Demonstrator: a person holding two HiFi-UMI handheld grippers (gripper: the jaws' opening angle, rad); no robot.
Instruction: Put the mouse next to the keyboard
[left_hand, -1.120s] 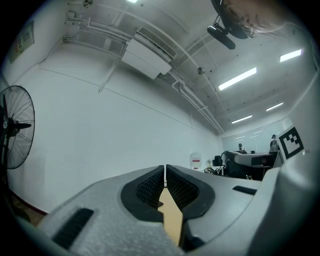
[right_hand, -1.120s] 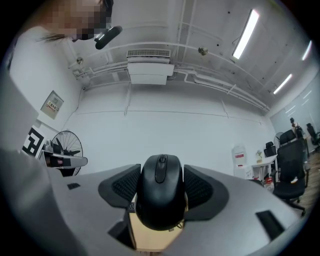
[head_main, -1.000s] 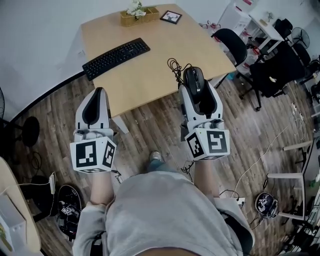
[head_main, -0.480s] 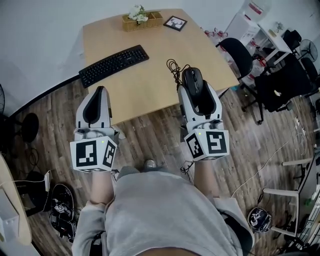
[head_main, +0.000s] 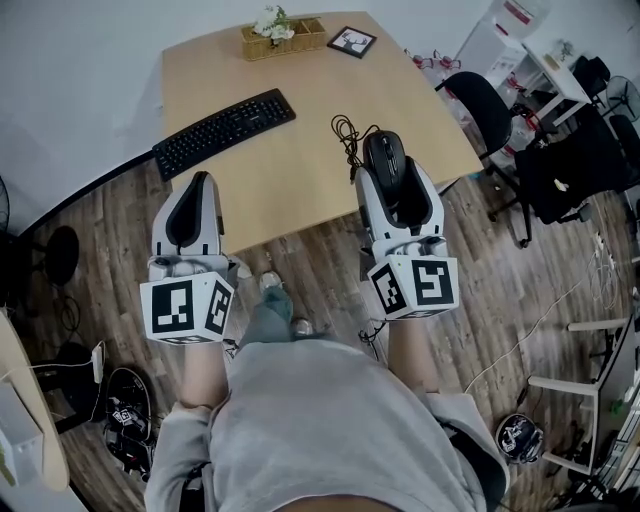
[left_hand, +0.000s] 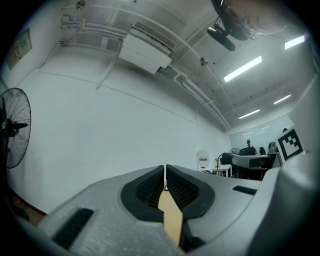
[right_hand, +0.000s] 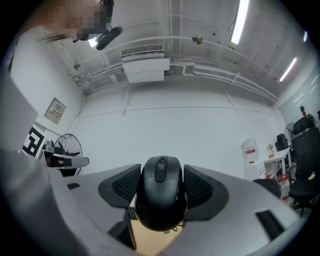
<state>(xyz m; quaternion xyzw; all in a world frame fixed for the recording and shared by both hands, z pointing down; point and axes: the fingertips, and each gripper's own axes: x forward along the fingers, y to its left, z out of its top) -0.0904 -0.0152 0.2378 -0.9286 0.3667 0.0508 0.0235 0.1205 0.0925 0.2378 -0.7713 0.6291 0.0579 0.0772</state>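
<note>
Person's grey-shirted torso fills the bottom of the head view, both arms reaching forward. Left gripper (head_main: 199, 182) has its jaws pressed together on nothing, by the near left corner of the table (head_main: 300, 170). Right gripper (head_main: 386, 178) clamps the black mouse (head_main: 385, 155) at the table's near edge, perhaps just above the wood. Its cable (head_main: 346, 133) coils beyond. Farther left lies the keyboard (head_main: 225, 130), well apart from the mouse.
</note>
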